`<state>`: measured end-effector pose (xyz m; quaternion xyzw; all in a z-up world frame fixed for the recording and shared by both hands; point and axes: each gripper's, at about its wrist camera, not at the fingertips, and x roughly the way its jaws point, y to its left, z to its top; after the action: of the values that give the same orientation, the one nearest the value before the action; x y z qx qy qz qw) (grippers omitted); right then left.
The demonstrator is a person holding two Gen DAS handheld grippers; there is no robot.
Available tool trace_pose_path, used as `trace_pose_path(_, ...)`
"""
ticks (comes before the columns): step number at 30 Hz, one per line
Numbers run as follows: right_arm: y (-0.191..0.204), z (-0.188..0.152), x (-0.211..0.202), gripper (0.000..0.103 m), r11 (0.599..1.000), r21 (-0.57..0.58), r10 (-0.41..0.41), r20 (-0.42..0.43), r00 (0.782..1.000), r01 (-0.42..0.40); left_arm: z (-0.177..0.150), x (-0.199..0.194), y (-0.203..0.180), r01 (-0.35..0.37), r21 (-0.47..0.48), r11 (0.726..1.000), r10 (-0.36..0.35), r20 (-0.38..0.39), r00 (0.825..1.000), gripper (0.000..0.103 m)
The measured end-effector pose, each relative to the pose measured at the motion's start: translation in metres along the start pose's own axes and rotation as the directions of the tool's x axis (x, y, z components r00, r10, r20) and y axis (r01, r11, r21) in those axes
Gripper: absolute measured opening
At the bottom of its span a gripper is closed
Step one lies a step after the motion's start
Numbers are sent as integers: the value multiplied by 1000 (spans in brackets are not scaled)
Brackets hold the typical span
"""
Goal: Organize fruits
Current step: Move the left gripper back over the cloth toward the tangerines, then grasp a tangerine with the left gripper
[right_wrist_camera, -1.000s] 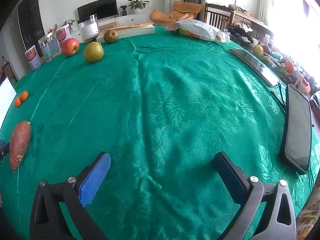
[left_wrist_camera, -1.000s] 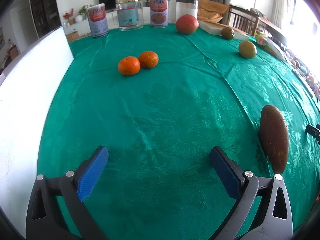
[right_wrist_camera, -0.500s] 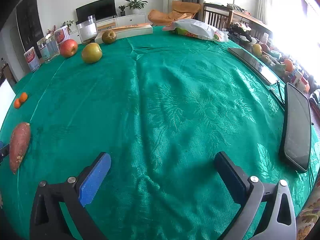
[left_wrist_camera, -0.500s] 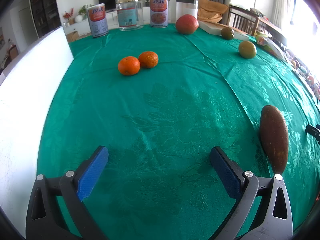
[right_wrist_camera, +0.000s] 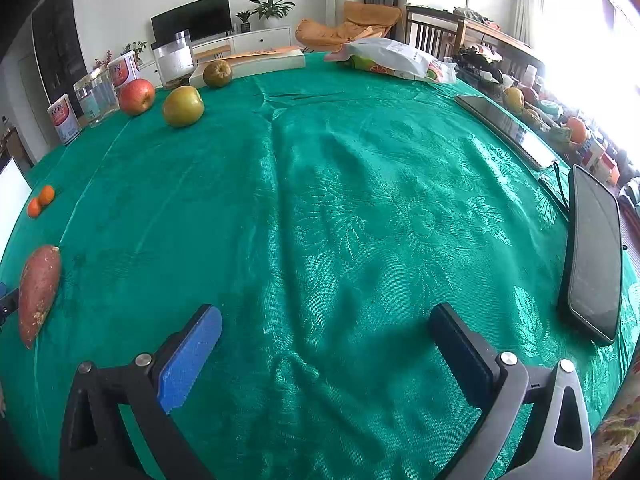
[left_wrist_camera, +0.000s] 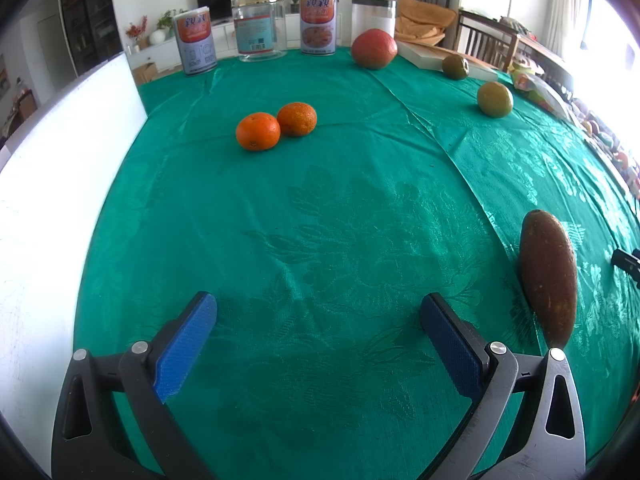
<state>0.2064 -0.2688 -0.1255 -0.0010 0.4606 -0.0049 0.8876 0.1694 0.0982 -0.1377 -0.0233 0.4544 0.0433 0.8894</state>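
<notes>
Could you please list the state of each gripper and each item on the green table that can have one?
left gripper: open, empty, above the cloth.
right gripper: open, empty.
two oranges: side by side, touching, loose.
sweet potato: lying flat.
red apple: loose on the cloth.
green apple: loose on the cloth.
clear jar: upright, lid on.

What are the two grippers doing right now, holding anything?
Left gripper: open, empty, over the green patterned tablecloth.
Right gripper: open, empty.

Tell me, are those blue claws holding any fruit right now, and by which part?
Nothing is held. Left gripper and right gripper both stand open over bare cloth.
</notes>
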Motion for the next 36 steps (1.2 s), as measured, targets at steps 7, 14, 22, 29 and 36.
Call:
trace_pose_path(7,0,0,0,103,1000,1,0,0,1000,0,0,0,0,0,0,1000,0,0,1000,102)
trace_pose_path(14,0,0,0,103,1000,1,0,1,1000,0,21,-3,15,137,-59,989,-138,-18,990,101)
trace_pose_path(22,0,0,0,103,1000,2,1,1,1000,-1,97,35,56,73,-128,989,-74,-3,997,92)
trace_pose_path(29,0,-1,0,103,1000,2,0,1,1000,0,99,57,58,74,-75,994,-75,-15,997,64)
trace_pose_path(36,1,0,0,103,1000,2,-1,1,1000,1,92,46,45,82,-21,996,-82,16,997,30)
